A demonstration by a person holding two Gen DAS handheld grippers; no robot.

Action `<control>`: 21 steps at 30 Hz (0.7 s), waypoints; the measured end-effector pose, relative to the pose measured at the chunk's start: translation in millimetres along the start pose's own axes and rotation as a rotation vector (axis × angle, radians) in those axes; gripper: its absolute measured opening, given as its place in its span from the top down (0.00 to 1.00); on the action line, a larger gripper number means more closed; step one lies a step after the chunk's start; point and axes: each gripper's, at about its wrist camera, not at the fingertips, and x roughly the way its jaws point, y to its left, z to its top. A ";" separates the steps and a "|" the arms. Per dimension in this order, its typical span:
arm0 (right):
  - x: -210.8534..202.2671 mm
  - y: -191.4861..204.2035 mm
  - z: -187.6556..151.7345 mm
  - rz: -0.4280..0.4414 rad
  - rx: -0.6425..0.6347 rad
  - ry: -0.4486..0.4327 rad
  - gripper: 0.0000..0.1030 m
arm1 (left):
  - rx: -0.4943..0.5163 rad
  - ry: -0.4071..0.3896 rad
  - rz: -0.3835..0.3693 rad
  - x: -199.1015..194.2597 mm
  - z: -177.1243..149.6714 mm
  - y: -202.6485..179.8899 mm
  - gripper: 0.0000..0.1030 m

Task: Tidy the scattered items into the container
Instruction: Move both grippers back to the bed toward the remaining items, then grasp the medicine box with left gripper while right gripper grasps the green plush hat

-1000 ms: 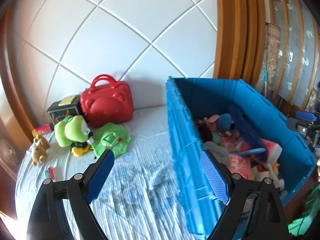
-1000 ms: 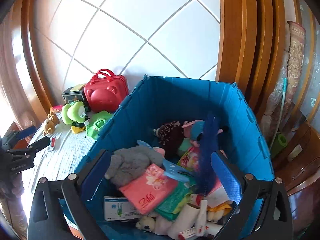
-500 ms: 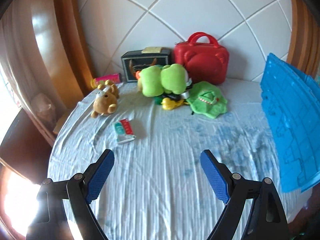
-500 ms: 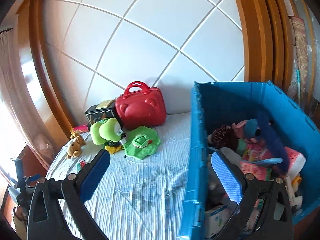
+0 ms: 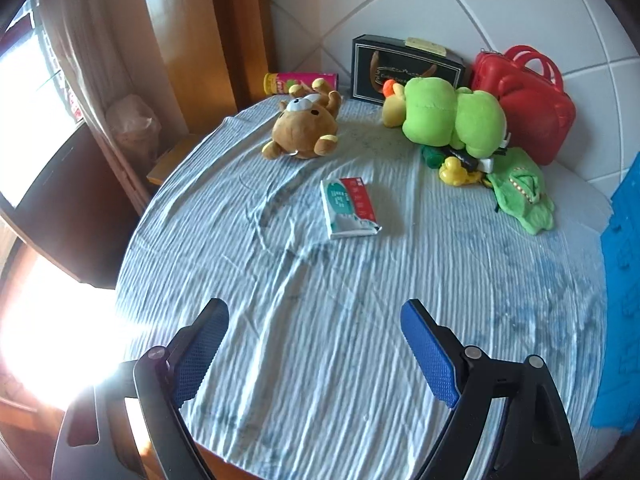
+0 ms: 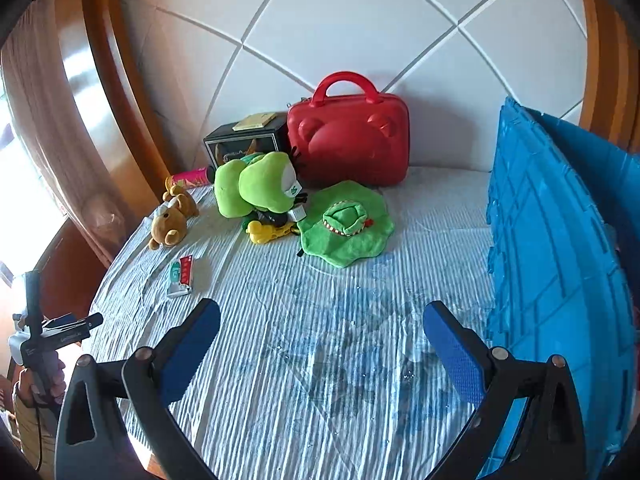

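Both views had swung away from the blue crate's interior toward the loose items on the bedsheet [image 5: 340,340]; the crate's contents, visible a second earlier, were now out of frame.

Left wrist view, left to right: brown plush bear [image 5: 304,126] at upper centre-left, a pink tube [image 5: 300,82] behind it against the wall. A small red-and-green packet [image 5: 349,207] lay flat near frame centre, alone, well apart from the others; judged the likeliest next pick. Green plush frog [image 5: 454,118] leaned on a black box [image 5: 404,68] and a red bear-faced case [image 5: 532,112], with a green plush hat [image 5: 522,192] below it. Blue crate [image 5: 624,300] wall at right edge.

Left gripper [image 5: 314,354] spread wide, nothing between the pads, short of the packet.

Right wrist view: right gripper [image 6: 320,350] likewise wide and empty over bare sheet, the crate wall just beside its right finger. Person's hand [image 6: 38,384] with the left tool at lower left.
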 end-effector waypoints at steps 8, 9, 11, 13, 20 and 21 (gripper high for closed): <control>126.3 -4.0 -17.3 -0.009 0.048 0.230 0.00 | 0.004 0.131 -0.003 80.8 21.7 -10.2 0.14; 141.0 -4.3 -18.2 -0.014 0.054 0.254 0.00 | 0.007 0.145 -0.002 91.9 26.8 -12.0 0.14; 170.5 -5.3 -16.3 -0.018 0.066 0.293 0.00 | 0.009 0.162 0.006 113.0 37.7 -16.2 0.14; 198.5 -4.5 -11.2 -0.031 0.064 0.321 0.00 | 0.004 0.174 0.013 134.5 49.4 -20.1 0.14; 280.6 -8.6 37.4 -0.098 0.042 0.344 0.00 | 0.005 0.227 0.026 212.3 86.1 -38.4 0.14; 292.1 -9.3 45.7 -0.107 0.036 0.345 0.00 | 0.008 0.228 0.026 221.3 90.7 -41.7 0.14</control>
